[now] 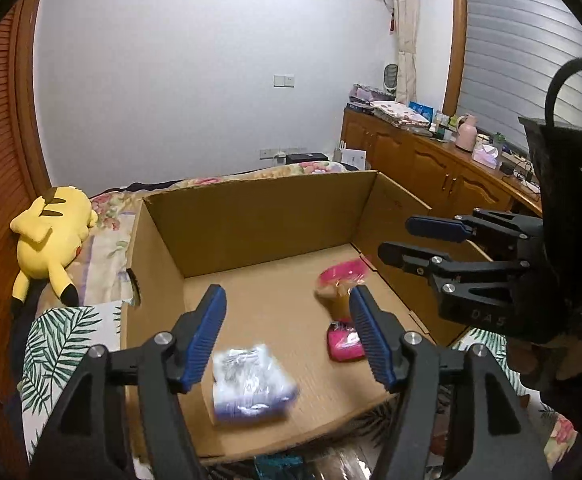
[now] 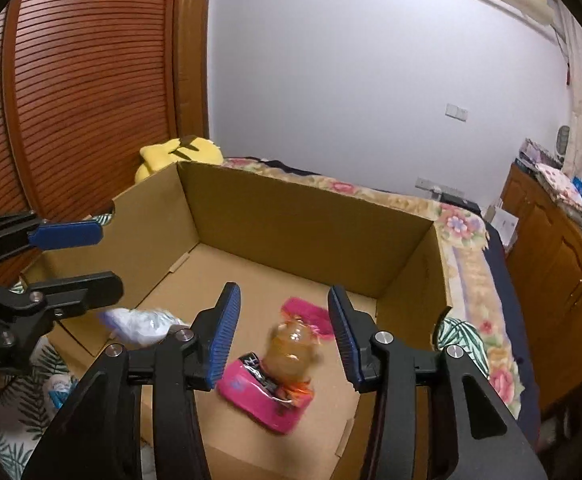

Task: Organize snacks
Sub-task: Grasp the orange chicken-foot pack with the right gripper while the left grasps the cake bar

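Bedroom, with a floral-quilted bed [image 2: 475, 256] carrying an open cardboard box [image 1: 259, 216], wooden cabinets to one side and a louvred wardrobe to the other.

Nearest, between and just below the left gripper [image 1: 287, 336]: a white-and-blue snack packet [image 1: 251, 384], blurred, near the box's front edge, clear of both pads. Jaws apart, nothing held. Under the right gripper [image 2: 283, 336]: a pink snack pack [image 2: 267, 396] flat on the box floor, with a clear bag of brownish snacks [image 2: 291, 352], pink at the top, blurred just above it, touching or not impossible to tell. Jaws apart here too, pads off the bag on either side.

Judged progress: three snacks in or dropping into the box, both claws empty, so this pair looks delivered. More wrappers in view at the very bottom edge outside the box, too dark to name, so probably more to fetch.

Beyond the snacks, bare cardboard floor up to the far wall. Upright side walls close outside each claw, so sideways exits poor; up and back over the low front lip looks freest. Past the left wall, a yellow Pikachu plush [image 1: 51, 240] on the quilt, well apart.
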Motion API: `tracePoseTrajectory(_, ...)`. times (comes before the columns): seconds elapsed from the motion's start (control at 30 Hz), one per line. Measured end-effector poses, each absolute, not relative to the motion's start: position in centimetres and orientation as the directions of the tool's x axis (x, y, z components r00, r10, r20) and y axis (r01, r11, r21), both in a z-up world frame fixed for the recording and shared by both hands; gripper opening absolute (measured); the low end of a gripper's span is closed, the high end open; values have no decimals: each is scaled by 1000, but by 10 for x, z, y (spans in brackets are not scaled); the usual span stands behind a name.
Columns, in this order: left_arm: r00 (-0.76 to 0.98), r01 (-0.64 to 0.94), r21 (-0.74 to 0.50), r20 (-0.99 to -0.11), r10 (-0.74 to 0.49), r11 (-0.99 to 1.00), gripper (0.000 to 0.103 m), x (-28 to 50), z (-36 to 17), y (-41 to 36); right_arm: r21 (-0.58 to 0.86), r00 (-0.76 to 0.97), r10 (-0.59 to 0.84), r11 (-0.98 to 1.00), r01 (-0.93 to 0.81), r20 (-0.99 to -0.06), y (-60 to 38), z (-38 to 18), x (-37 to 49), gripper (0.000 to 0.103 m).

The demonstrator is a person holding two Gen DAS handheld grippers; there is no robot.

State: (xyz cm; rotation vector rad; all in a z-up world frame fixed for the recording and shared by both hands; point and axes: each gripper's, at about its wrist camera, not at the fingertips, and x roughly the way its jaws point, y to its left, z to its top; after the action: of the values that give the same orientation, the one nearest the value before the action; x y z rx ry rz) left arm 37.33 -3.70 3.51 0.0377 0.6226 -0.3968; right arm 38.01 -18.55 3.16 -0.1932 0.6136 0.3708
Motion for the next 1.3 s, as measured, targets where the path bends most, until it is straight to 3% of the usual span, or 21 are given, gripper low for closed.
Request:
tracePoseTrajectory(0.43, 770, 370, -113, -519, -372, 922, 74, 295, 47, -4, 11, 759, 371, 901, -433, -535, -215, 56, 267, 50)
tracePoseTrajectory(0.97, 737, 369, -116, -568, -366, 922, 74, 225, 16, 4, 28, 626, 338, 892, -450, -702, -212, -9, 238, 57)
tracePoseTrajectory(1.3, 728, 365, -102, -589, -351, 926, 74, 208, 1, 8, 7, 576, 307, 886, -463, -757, -207, -35, 235, 62)
